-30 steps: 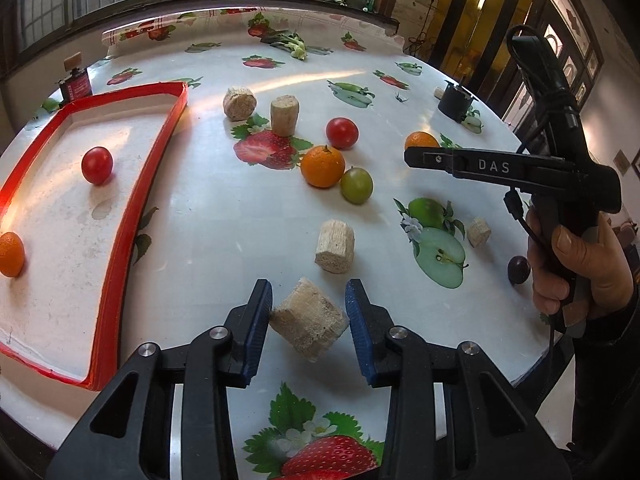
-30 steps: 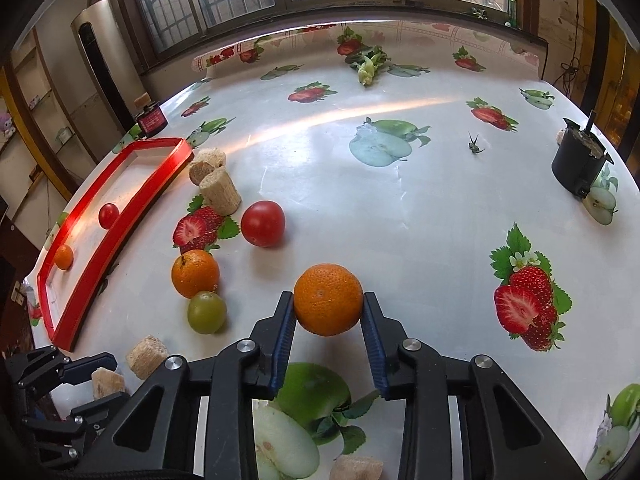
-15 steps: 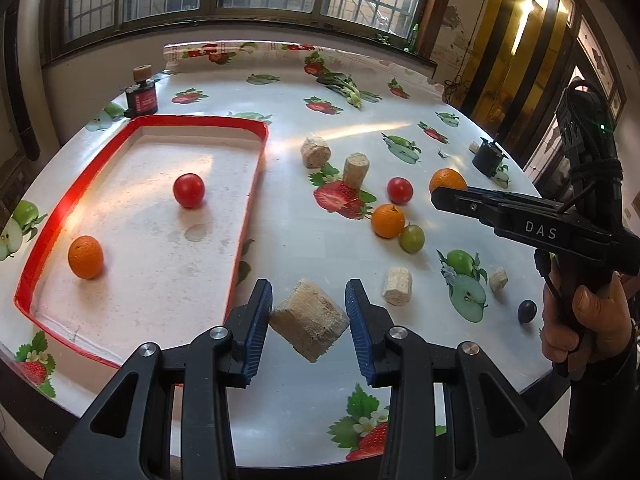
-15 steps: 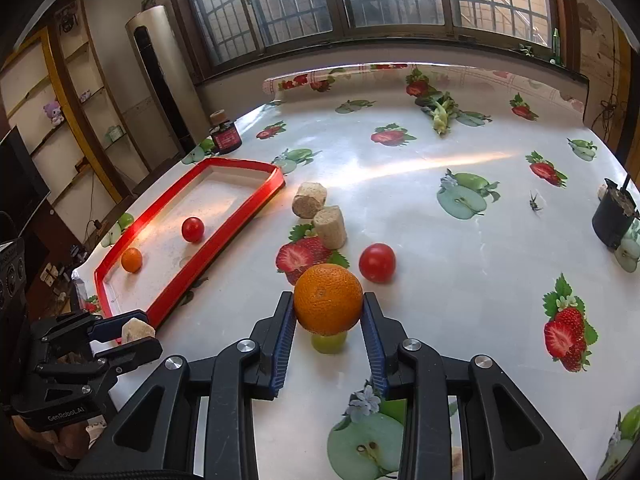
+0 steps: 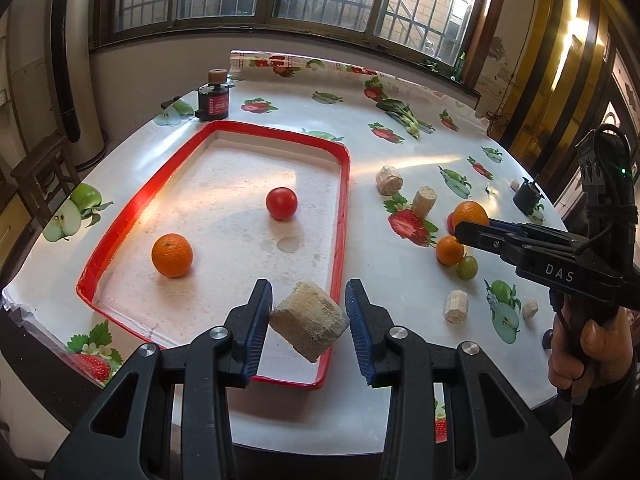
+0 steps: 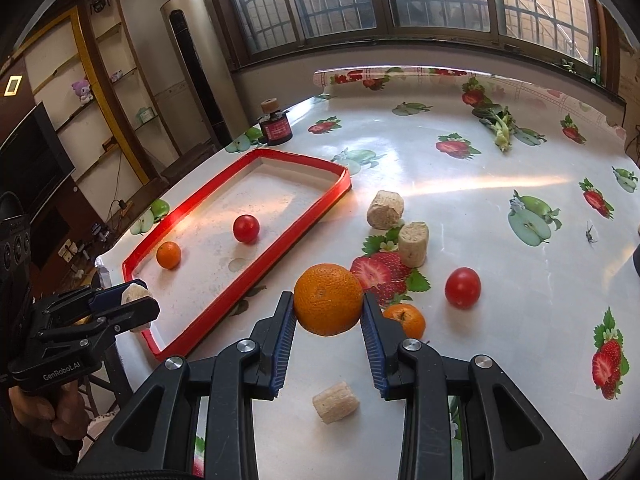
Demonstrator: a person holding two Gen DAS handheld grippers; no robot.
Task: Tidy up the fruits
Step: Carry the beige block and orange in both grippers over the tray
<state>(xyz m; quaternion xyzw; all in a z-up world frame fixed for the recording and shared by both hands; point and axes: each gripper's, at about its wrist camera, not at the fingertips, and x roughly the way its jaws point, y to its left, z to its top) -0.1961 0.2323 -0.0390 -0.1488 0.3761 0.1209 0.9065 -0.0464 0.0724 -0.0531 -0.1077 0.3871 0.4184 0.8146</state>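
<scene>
Gripping an orange (image 6: 328,305) across its widest middle, the right gripper (image 6: 328,322) is carrying it clear above the surface (image 6: 500,280), with the red-rimmed tray (image 6: 256,264) lying toward ten o'clock from the fruit in the right wrist view. Judging by its pebbled, rounded skin, the orange is looking firm yet slightly yielding and apt to roll, so pads squarely at three and nine o'clock are suiting it. Clamping a pale, rough, light-looking chunk (image 5: 308,326), the left gripper (image 5: 308,330) is hanging over the tray's near right corner, an orange in the tray (image 5: 172,255) at ten o'clock.
</scene>
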